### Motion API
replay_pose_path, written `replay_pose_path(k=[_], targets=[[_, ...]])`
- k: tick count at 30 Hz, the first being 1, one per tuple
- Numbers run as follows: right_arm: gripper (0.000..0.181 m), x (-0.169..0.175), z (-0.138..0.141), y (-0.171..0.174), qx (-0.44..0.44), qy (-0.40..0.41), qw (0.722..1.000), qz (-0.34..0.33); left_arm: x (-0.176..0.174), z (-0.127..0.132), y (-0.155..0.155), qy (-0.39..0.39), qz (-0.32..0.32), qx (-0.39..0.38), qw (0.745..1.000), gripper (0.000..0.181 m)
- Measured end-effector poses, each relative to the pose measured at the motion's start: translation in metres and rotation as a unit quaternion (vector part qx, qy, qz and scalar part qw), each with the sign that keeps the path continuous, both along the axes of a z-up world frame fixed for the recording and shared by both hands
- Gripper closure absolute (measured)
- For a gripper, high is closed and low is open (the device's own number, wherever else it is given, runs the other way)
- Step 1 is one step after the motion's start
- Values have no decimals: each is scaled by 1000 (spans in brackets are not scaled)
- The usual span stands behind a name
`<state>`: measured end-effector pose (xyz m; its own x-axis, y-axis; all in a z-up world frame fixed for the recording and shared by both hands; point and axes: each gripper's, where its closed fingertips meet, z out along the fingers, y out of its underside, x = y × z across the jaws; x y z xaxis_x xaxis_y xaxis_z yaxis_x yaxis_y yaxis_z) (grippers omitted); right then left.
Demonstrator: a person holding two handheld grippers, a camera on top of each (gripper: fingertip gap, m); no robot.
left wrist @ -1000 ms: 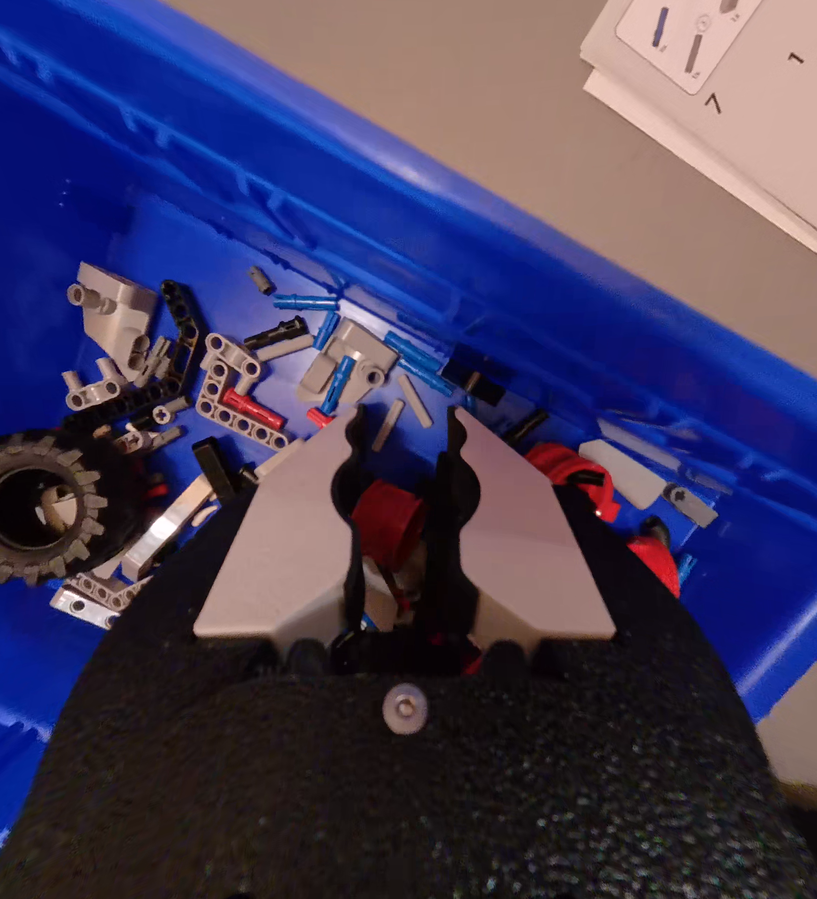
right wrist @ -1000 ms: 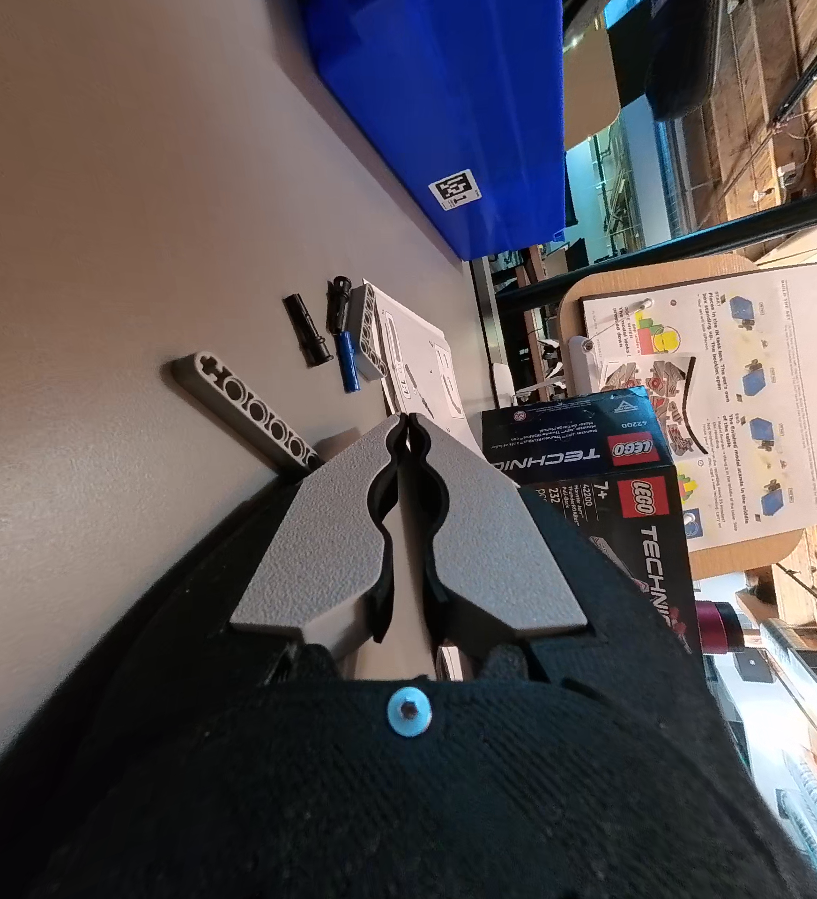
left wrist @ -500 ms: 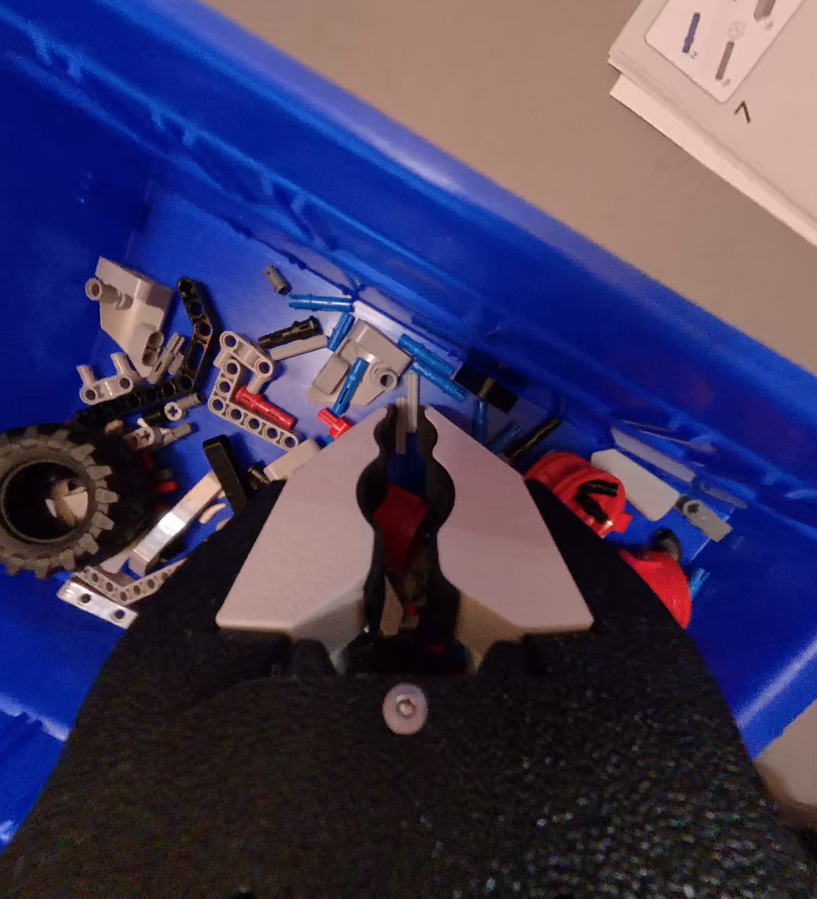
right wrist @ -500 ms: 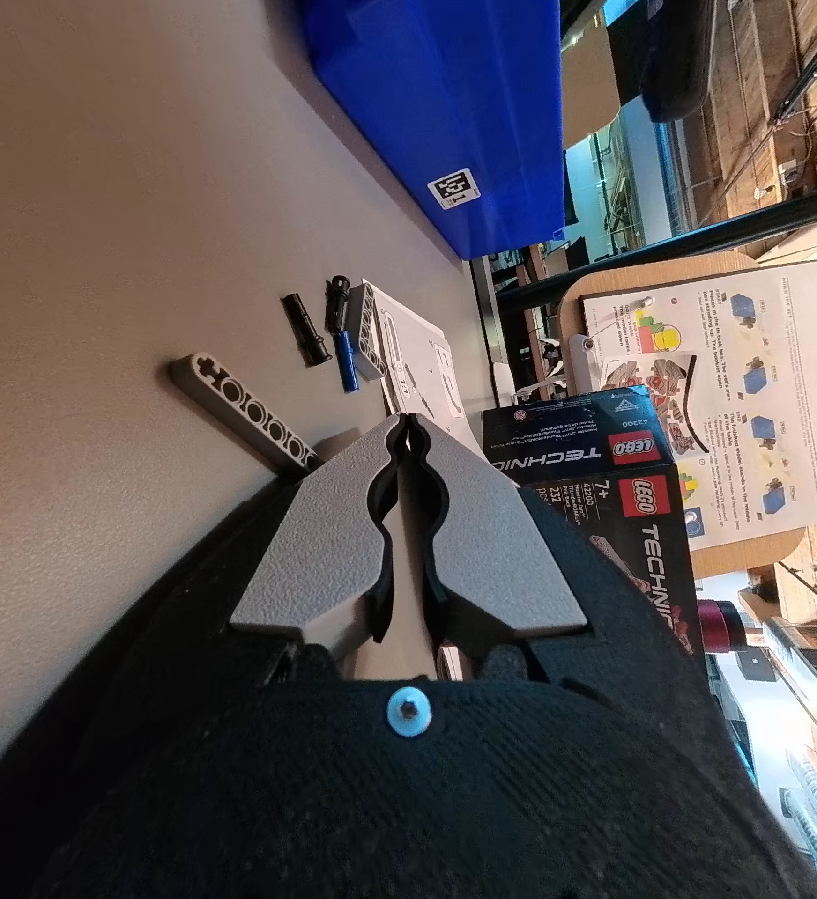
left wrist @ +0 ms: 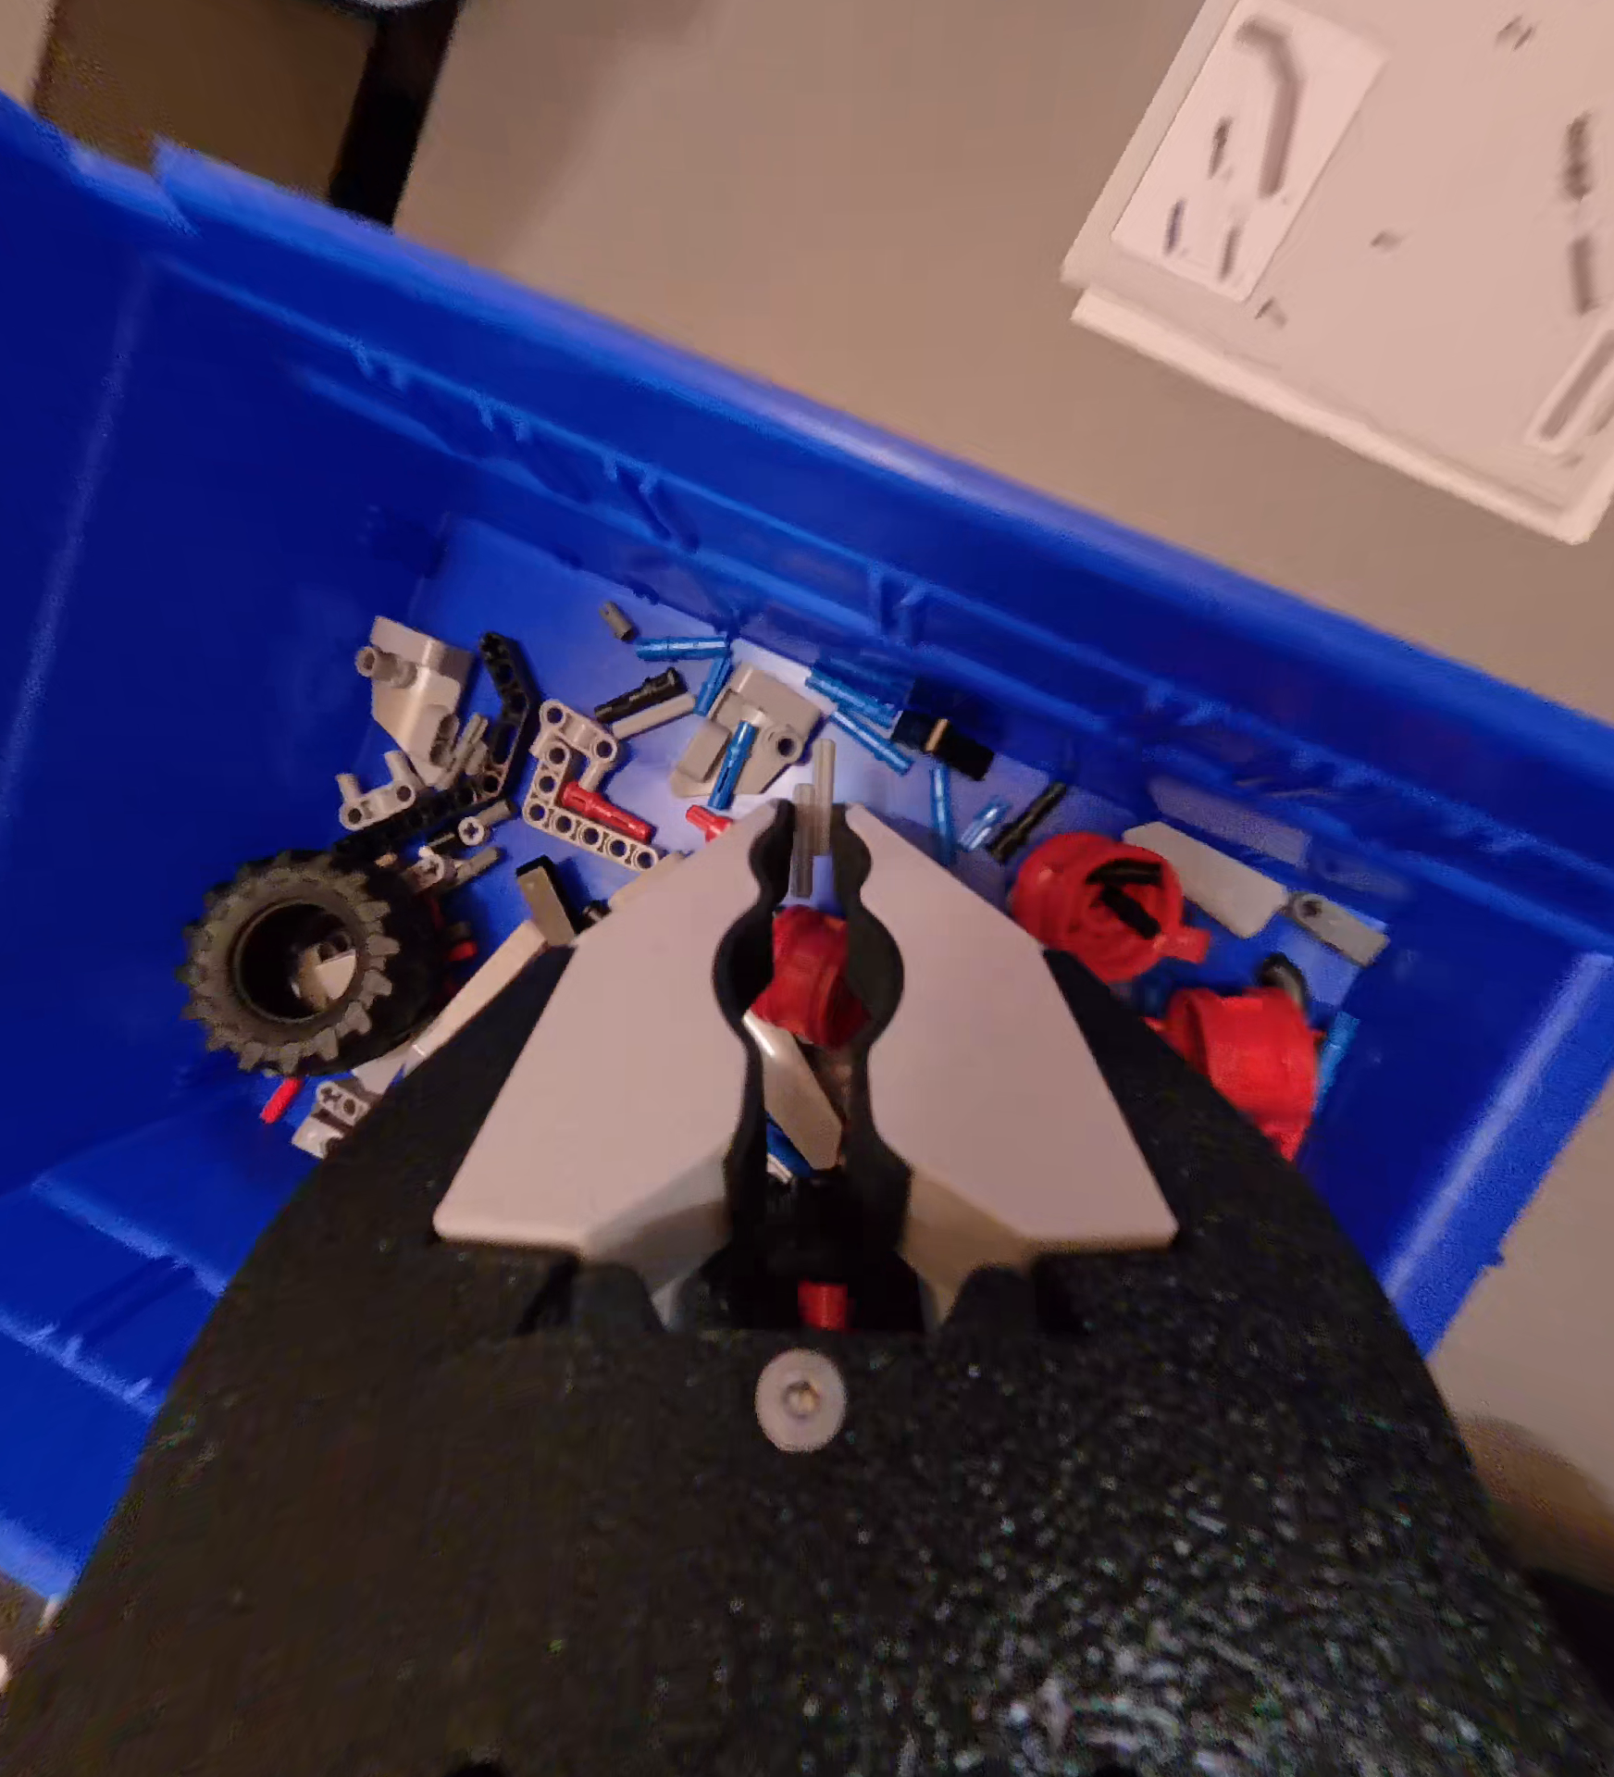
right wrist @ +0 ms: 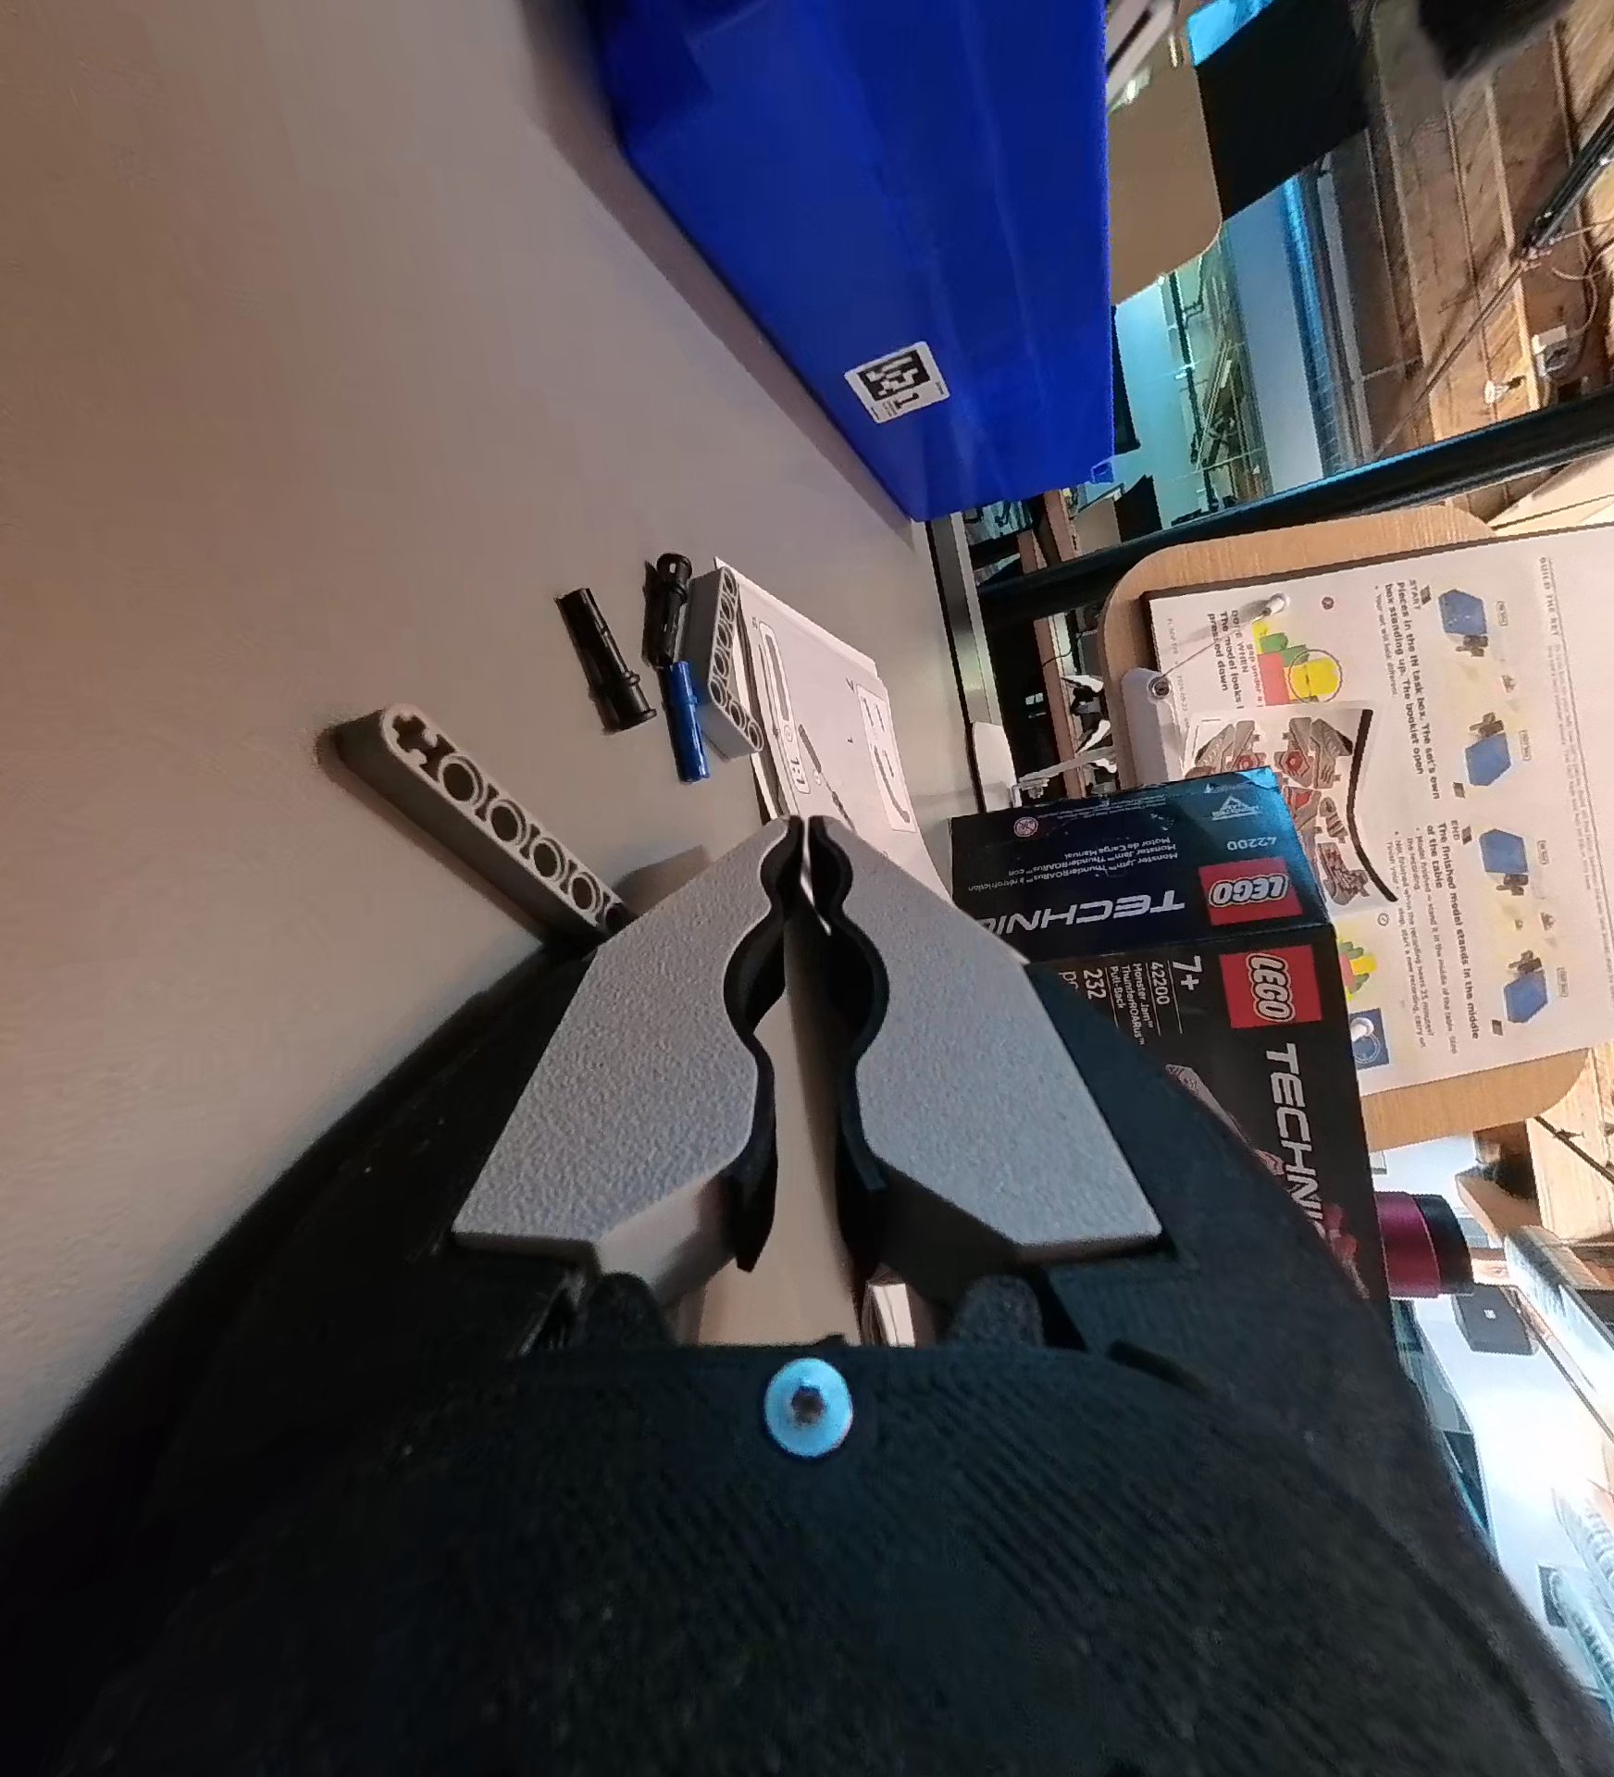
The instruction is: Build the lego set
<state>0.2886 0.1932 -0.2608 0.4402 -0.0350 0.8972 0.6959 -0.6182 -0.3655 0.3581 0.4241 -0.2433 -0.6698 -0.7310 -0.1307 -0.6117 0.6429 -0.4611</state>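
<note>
Left wrist view: I am holding my left fingers above the blue bin, with the tips clamped on a thin grey axle that is standing up between them. Below the fingers, loose Lego pieces are lying on the bin floor: a black tyre at the left, a grey L-shaped beam carrying a red pin, several blue pins along the far wall, and red hubs at the right. A further red piece is showing through the round gap between my fingers. A white instruction booklet is lying on the desk beyond the bin; this part of the view is blurring.

Right wrist view: I am keeping my right fingers together, tips touching, with nothing visible between them. They are lying low along the desk. A long grey beam is resting just to the left of them, its near end passing behind the left finger. Farther off, two black pins, a blue pin and a short grey beam are sitting close together beside the booklet. The bin is standing at the far end of the desk, and a dark Lego box is standing to the right of my fingers.
</note>
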Motion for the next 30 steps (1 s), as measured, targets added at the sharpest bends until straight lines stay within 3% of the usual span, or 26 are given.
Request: replay_pose_path(k=[1,7,11,14,19,22,26,30], targets=[[181,0,1,0,2,-1,1000,1,-2,9,-3,-11,-5,-9,1000,176],[181,2,15,-2,36,-13,999,-7,-39,70,-42,-74,-39,-35,996,176],[181,-6,36,-7,84,-38,996,3,-83,80,-89,-86,-77,-28,993,176],[181,-3,40,-14,94,-28,995,-4,-108,67,-125,-80,-90,-24,992,175],[180,-15,55,-22,138,17,990,9,-120,16,-191,-61,-88,-74,992,176],[180,-28,52,-27,111,-11,994,13,-128,-10,-225,-37,-100,-90,990,176],[181,-40,51,-35,102,-11,995,11,-125,-37,-234,-32,-66,-59,996,176],[181,-42,52,-44,95,-37,995,11,-127,-39,-242,-34,-45,-85,995,175]])
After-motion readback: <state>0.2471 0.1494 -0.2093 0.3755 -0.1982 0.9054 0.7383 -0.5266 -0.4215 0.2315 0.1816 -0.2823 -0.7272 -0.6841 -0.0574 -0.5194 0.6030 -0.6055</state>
